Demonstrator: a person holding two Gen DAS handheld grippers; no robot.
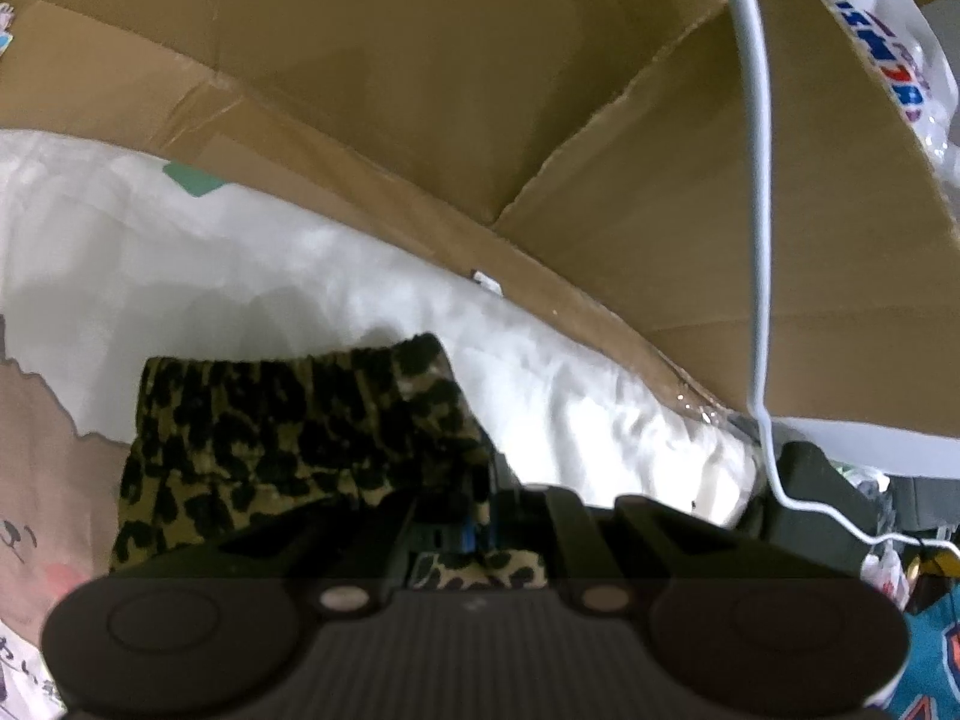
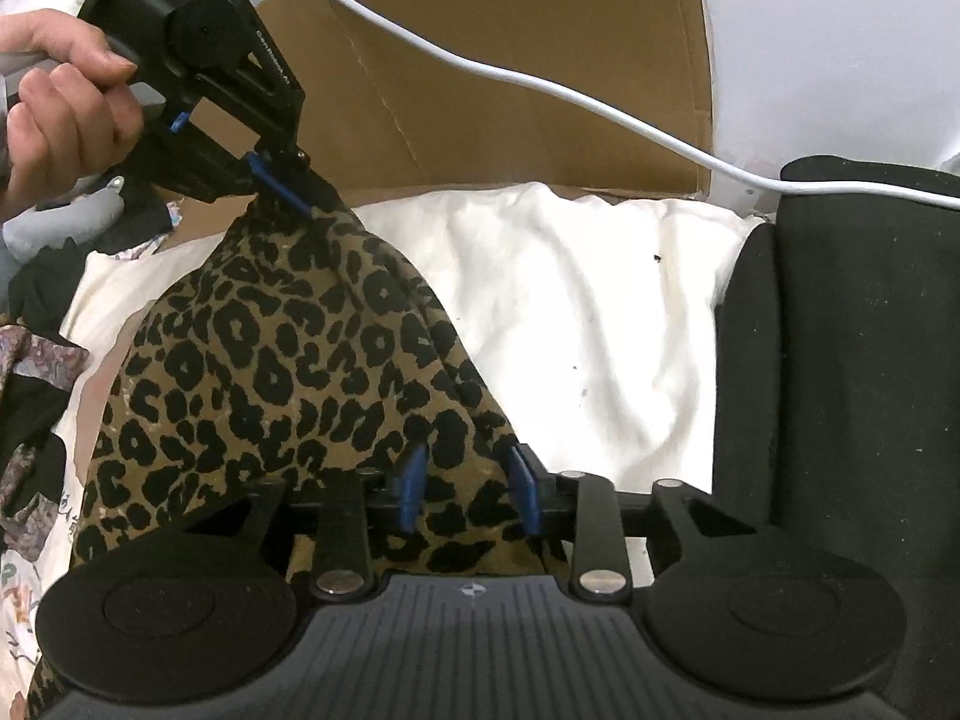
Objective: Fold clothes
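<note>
The leopard-print garment [image 2: 288, 372] hangs over white bedding [image 2: 588, 312], pinched by both grippers. The left gripper [image 2: 282, 186], marked "DAS", clamps its far end; the right gripper [image 2: 468, 489] clamps its near edge. Only the left wrist view shows a bag [image 1: 888, 54] with blue lettering, unreadable.

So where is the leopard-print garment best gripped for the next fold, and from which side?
Probably at a free edge corner, from above. The leopard-print garment already hangs pinched between the left hand-held gripper and the right hand-held gripper, so its lower edge on the white bedding is the loose part.
</note>
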